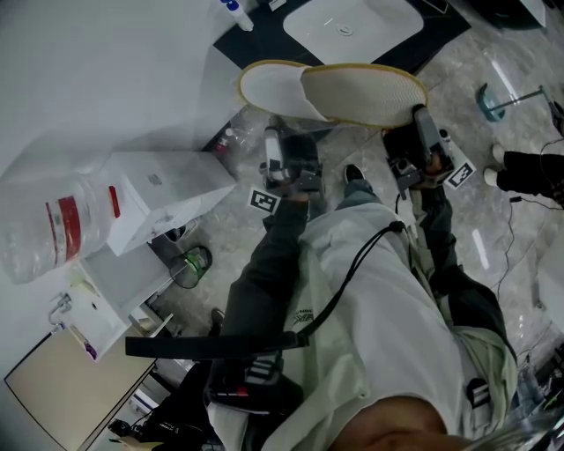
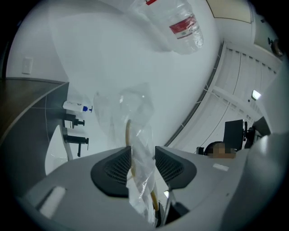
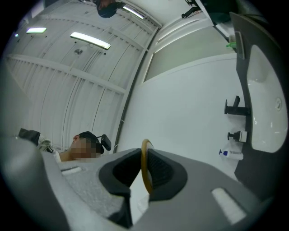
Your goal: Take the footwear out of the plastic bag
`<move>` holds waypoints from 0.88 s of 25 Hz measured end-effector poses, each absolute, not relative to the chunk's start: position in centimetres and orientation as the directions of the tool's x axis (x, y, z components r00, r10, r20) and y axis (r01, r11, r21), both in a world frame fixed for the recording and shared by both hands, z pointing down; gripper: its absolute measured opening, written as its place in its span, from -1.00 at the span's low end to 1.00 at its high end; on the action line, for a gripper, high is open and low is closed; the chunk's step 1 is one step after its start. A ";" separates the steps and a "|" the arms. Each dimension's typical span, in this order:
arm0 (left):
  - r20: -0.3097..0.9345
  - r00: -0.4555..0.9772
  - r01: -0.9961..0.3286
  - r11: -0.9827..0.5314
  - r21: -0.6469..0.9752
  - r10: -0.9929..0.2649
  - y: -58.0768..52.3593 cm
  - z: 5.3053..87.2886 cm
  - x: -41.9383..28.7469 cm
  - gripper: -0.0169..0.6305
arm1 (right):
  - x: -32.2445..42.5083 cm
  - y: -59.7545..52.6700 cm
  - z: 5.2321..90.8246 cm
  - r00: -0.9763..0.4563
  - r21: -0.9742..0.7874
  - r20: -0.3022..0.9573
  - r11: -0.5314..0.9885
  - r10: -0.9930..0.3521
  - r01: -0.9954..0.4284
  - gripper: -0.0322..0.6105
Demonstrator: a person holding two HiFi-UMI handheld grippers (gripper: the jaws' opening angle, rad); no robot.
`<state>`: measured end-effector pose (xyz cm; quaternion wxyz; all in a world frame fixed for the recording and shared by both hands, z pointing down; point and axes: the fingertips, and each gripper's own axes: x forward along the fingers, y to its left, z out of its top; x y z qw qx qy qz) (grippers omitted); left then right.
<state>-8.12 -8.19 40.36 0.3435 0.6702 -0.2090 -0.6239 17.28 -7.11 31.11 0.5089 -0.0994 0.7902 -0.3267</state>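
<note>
Two flat white slippers with tan rims, one (image 1: pixel 273 88) overlapping the other (image 1: pixel 370 92), are held up in the head view. My right gripper (image 1: pixel 421 123) is shut on the right slipper's edge; in the right gripper view the tan rim (image 3: pixel 143 146) is pinched between the pads of that gripper (image 3: pixel 145 168). My left gripper (image 1: pixel 280 132) reaches up under the left slipper. In the left gripper view crumpled clear plastic bag (image 2: pixel 131 113) with a tan rim (image 2: pixel 128 133) inside hangs loosely between the parted jaws of this gripper (image 2: pixel 143 159).
Another clear plastic pack with a red label (image 1: pixel 57 231) lies at the left next to a white box (image 1: pixel 167 189). A white sink (image 1: pixel 352 26) and a soap bottle (image 1: pixel 236 11) are behind the slippers. A green-rimmed bin (image 1: pixel 189 264) stands lower left.
</note>
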 end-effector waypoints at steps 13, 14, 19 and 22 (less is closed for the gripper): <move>-0.744 0.154 0.209 -0.714 0.668 -0.651 -7.5 39.3 -7.5 -0.20 | 16.2 -5.6 28.7 -0.421 -0.559 -0.798 0.792 -0.432 0.248 -0.77; -0.758 0.156 0.211 -0.729 0.652 -0.633 -7.3 38.8 -7.5 -0.15 | 15.8 -5.7 28.8 -0.437 -0.565 -0.790 0.788 -0.430 0.247 -0.77; -0.800 0.133 0.200 -0.775 0.600 -0.585 -6.9 36.3 -7.8 -0.05 | 13.9 -6.1 31.1 -0.483 -0.638 -0.735 0.726 -0.475 0.256 -0.77; -0.793 0.107 0.189 -0.771 0.609 -0.600 -7.3 35.9 -8.3 -0.07 | 12.4 -5.8 32.5 -0.535 -0.665 -0.704 0.698 -0.467 0.266 -0.77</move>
